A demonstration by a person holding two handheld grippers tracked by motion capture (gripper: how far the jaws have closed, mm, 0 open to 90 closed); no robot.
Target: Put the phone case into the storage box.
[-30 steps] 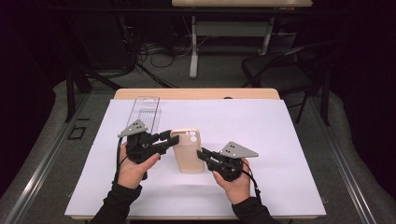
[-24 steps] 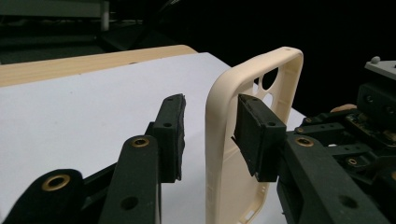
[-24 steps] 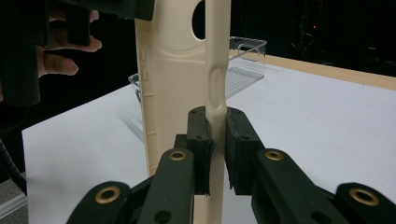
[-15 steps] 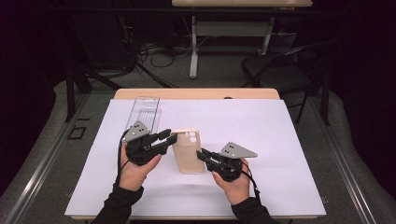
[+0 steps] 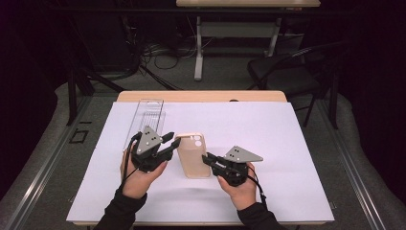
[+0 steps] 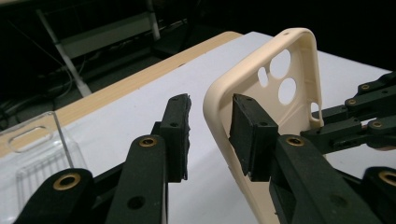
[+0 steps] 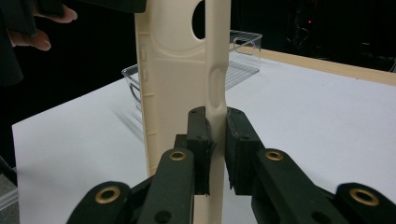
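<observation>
High view: phone case point(image 5: 194, 155) runs near-to-far, camera holes far.

Phone case point(image 5: 194, 155) on table point(image 5: 297, 158), clear tray point(image 5: 148, 115) behind-left.

Black two-jaw left gripper point(image 5: 173, 142) and right gripper point(image 5: 206, 159), brass-riveted, topped by grey three-cornered plates, trailing black cables; the person wears black sleeves point(image 5: 117, 215).

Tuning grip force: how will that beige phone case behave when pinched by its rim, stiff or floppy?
Probably flexible: the phone case wall looks dented inward where the right gripper clamps it. Likely light, being an empty thin shell with camera cut-outs. The left gripper, its fingers just closing, straddles the rim with a gap, so it may twist.
</observation>
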